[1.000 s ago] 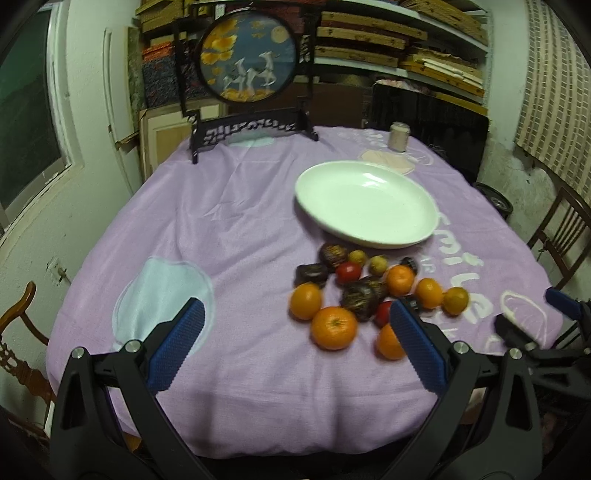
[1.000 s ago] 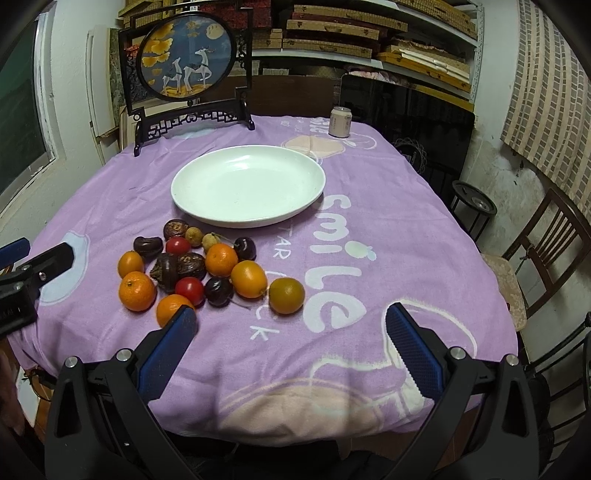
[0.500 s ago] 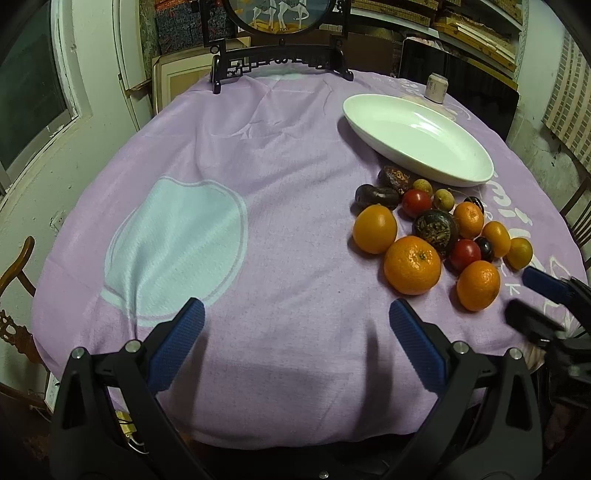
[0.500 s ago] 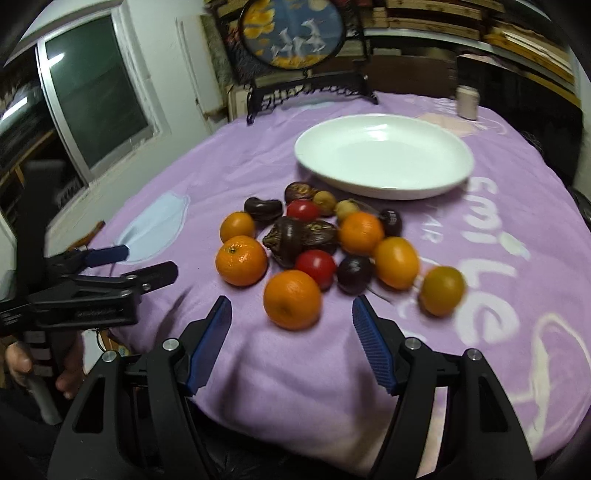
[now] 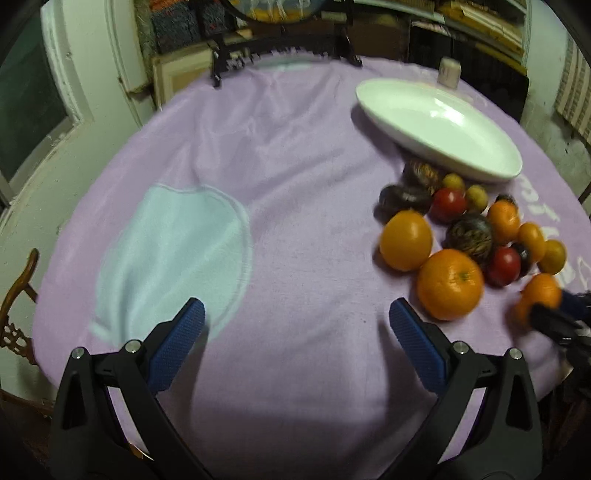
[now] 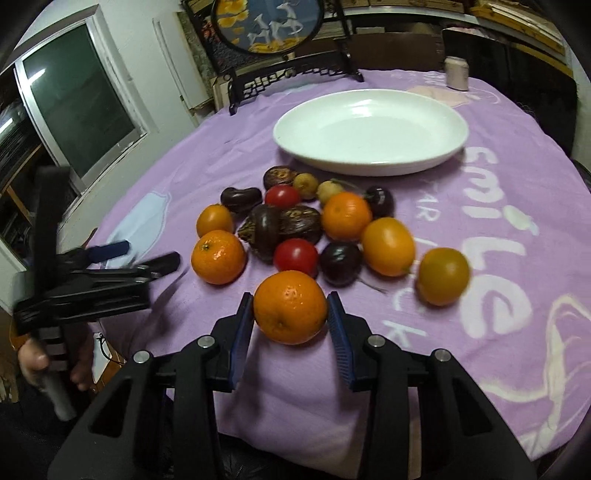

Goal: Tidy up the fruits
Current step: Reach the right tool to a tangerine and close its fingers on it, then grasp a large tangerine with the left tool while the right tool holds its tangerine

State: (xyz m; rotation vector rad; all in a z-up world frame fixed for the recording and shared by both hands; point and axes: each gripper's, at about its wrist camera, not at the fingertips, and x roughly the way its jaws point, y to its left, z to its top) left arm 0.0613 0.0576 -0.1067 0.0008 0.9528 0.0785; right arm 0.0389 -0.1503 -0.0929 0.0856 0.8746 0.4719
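A pile of fruit lies on the purple cloth: oranges, red tomatoes (image 6: 295, 255), dark plums and small yellow fruits. My right gripper (image 6: 290, 308) has its blue pads closed against both sides of the nearest orange (image 6: 290, 306), which rests on the cloth. That orange also shows in the left wrist view (image 5: 540, 295), with the right gripper (image 5: 554, 314) on it. My left gripper (image 5: 295, 332) is open and empty over bare cloth, left of the pile; it shows in the right wrist view (image 6: 147, 254). An empty white plate (image 6: 371, 129) lies behind the fruit.
A round painted screen on a black stand (image 6: 269, 26) stands at the table's far edge, with a small jar (image 6: 456, 72) beside it. A large orange (image 5: 450, 283) lies just right of my left gripper. Shelves and a window surround the table.
My right gripper moved forward and closed around the nearest orange. My left gripper dropped lower and drew closer to the cloth, still open.
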